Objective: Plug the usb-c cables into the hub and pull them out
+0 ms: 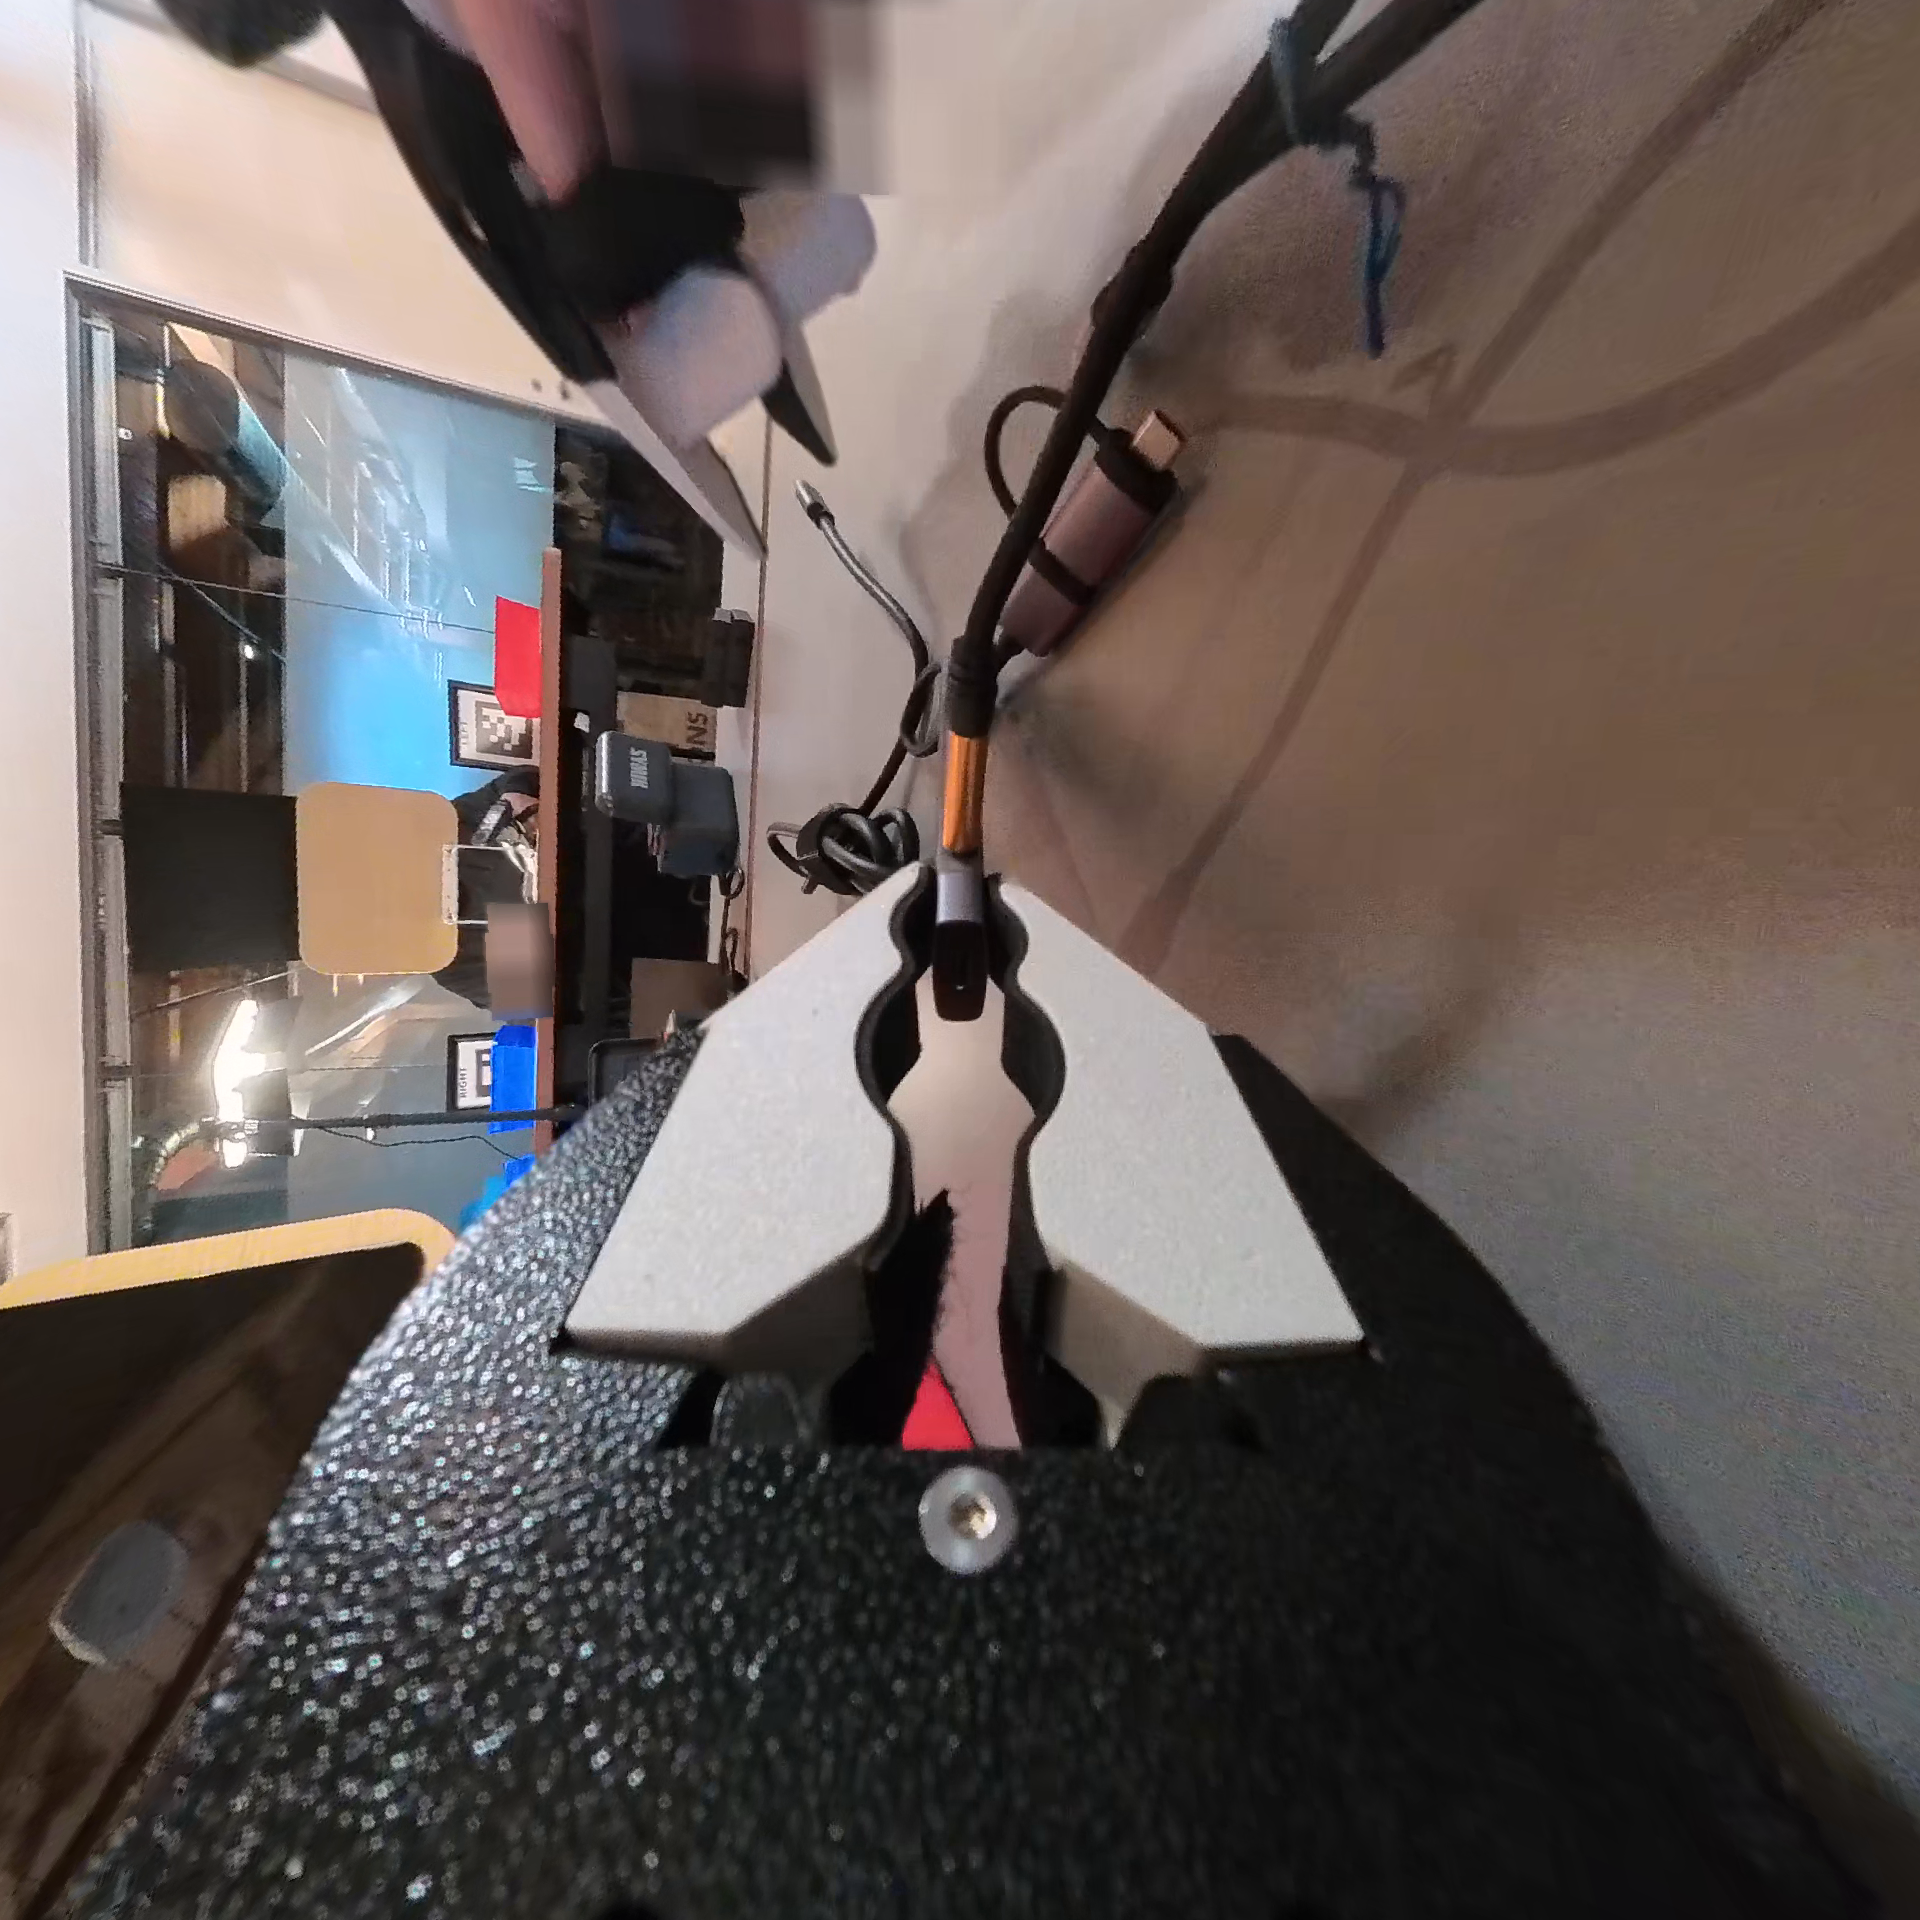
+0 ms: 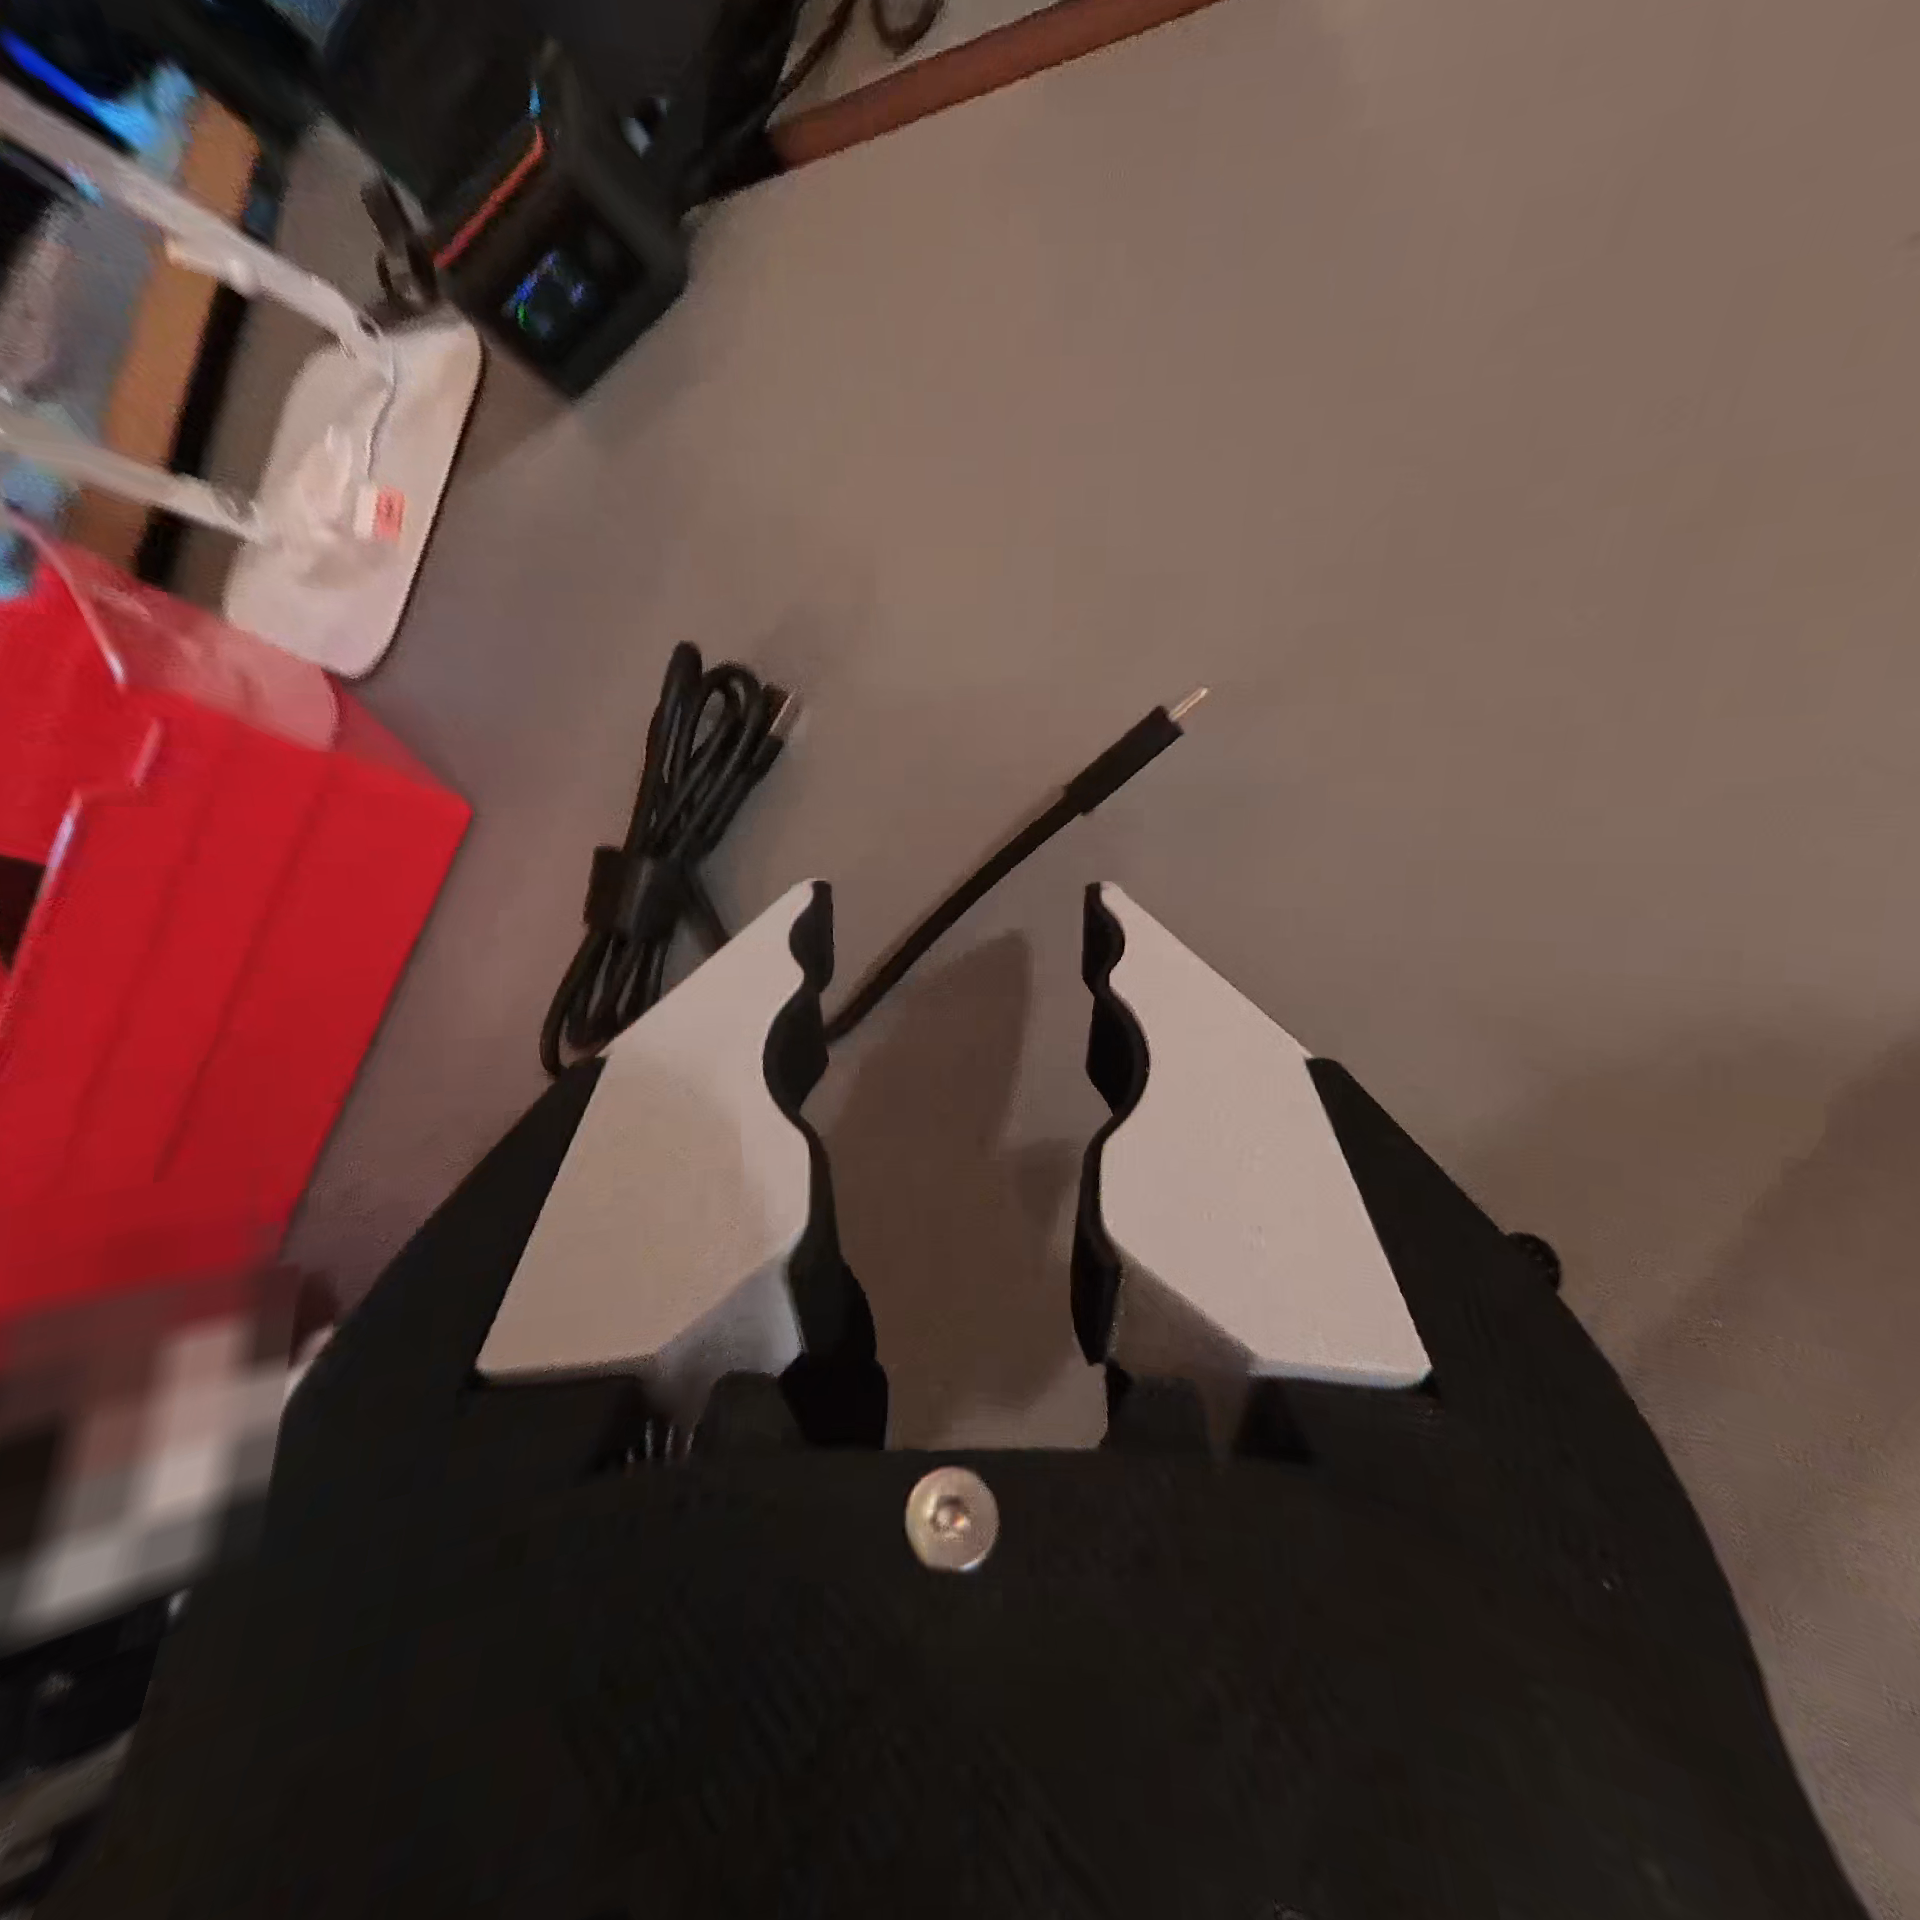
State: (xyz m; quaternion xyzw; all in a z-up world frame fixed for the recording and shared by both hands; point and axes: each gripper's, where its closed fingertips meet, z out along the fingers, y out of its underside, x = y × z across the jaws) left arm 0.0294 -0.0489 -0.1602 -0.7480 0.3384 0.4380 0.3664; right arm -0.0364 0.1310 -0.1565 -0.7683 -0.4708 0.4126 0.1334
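The broad grey-beige table (image 2: 1455, 520) fills both views, and it carries plenty. Over in the right wrist view, a bright red cardboard box (image 2: 208, 935) sits at the left edge, with a white rounded flat device (image 2: 364, 499) just beyond it and a dark gadget with a small lit screen (image 2: 561, 281) farther back.

The right tool (image 2: 956, 904), black body with 2 pale grey wavy fingers, hangs released above the table, its jaws wide apart and nothing between them. Just past its left finger lies a bundled black cable (image 2: 665, 831), tied in a coil. A loose black usb-c cable (image 2: 1039, 831) runs out from between the fingers across the table, its bare metal plug pointing up and right.

Left wrist view now: the left tool (image 1: 961, 904) is clenched on a small dark grey slim hub (image 1: 958, 940), pinched right at the fingertips. A black cable with an orange metal collar (image 1: 966, 779) runs straight out of the hub's far end and away along the table. Beside that cable rests a grey metallic adapter with a usb-c plug (image 1: 1101, 520), lying free. The right tool shows blurred at the top of this view.
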